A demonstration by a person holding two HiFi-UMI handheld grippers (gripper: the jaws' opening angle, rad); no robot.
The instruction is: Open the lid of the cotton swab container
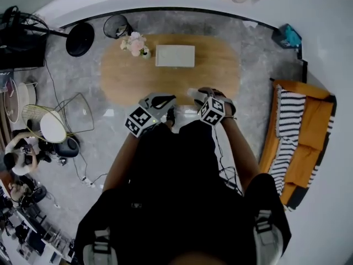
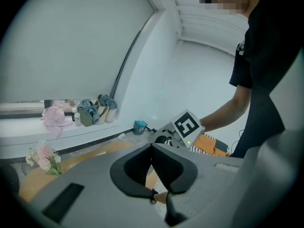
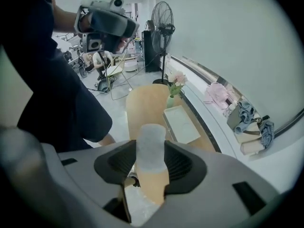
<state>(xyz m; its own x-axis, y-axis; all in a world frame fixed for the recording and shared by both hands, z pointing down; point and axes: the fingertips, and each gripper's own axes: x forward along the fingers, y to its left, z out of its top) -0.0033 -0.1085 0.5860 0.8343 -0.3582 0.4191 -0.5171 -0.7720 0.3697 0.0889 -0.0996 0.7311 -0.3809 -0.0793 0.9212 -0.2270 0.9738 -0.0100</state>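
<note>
The cotton swab container (image 3: 151,148) is a frosted, translucent cylinder that stands up between the pads of my right gripper (image 3: 151,164), which is shut on it. I cannot make out its lid apart from the body. In the head view the right gripper (image 1: 203,96) hangs over the near edge of the wooden table (image 1: 220,65), and the container (image 1: 191,94) shows only as a pale spot at its tip. My left gripper (image 1: 161,100) is level with it on the left. Its dark pads (image 2: 164,167) meet with nothing between them.
A white rectangular tray (image 1: 175,56) and a small vase of pink flowers (image 1: 136,44) sit at the table's far side. A wire chair (image 1: 66,117) and a standing fan (image 3: 161,27) are to the left, and an orange striped sofa (image 1: 298,142) is to the right.
</note>
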